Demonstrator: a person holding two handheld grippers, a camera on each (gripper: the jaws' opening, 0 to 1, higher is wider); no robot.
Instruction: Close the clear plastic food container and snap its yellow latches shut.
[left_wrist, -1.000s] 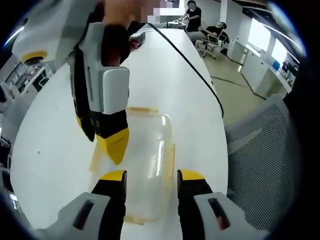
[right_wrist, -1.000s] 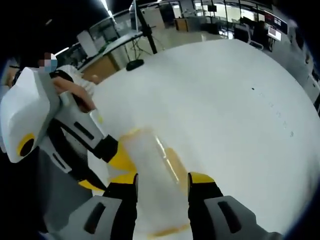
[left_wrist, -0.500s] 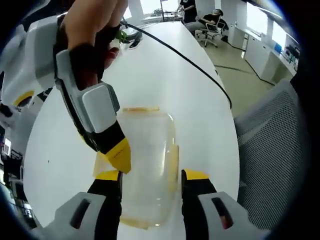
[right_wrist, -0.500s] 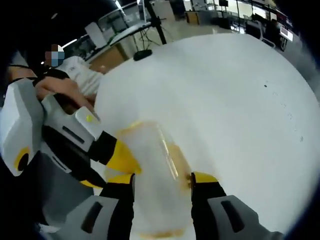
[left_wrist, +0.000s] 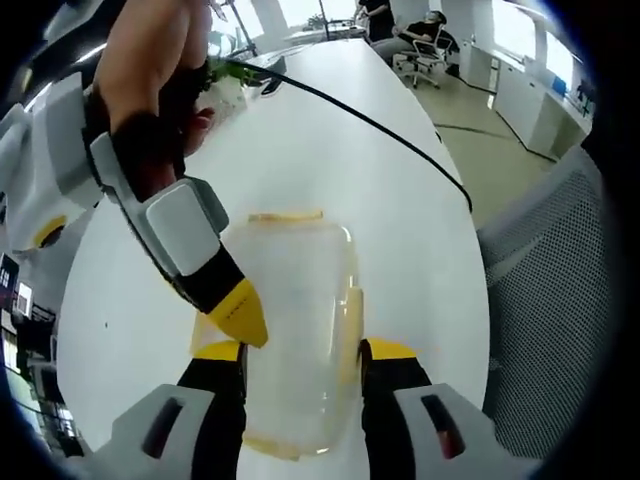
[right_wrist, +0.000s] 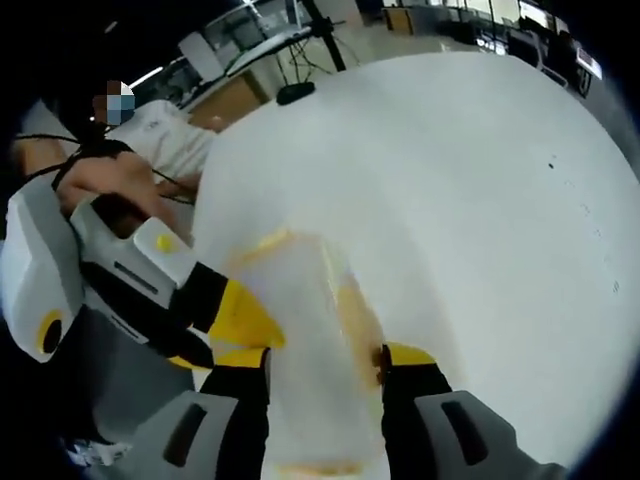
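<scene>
White round table (left_wrist: 330, 150) in an open office, one clear container (left_wrist: 295, 320) on it and two grippers at it.

Between the spread jaws of the left gripper (left_wrist: 300, 352) lies the container, lid on, one yellow latch (left_wrist: 285, 215) at its far end, one (left_wrist: 350, 325) along its right side, one (left_wrist: 262, 447) at the near end. From the left the right gripper (left_wrist: 240, 315) reaches in, held by a hand (left_wrist: 150, 80); its yellow tip meets the container's left edge, and whether it is clenched cannot be told there. In the right gripper view its own jaws (right_wrist: 322, 354) stand apart astride the same container (right_wrist: 310, 330), with the left gripper (right_wrist: 240, 315) alongside. One black cable (left_wrist: 380, 130) crosses the table beyond; one mesh chair (left_wrist: 560, 300) stands to the right.
</scene>
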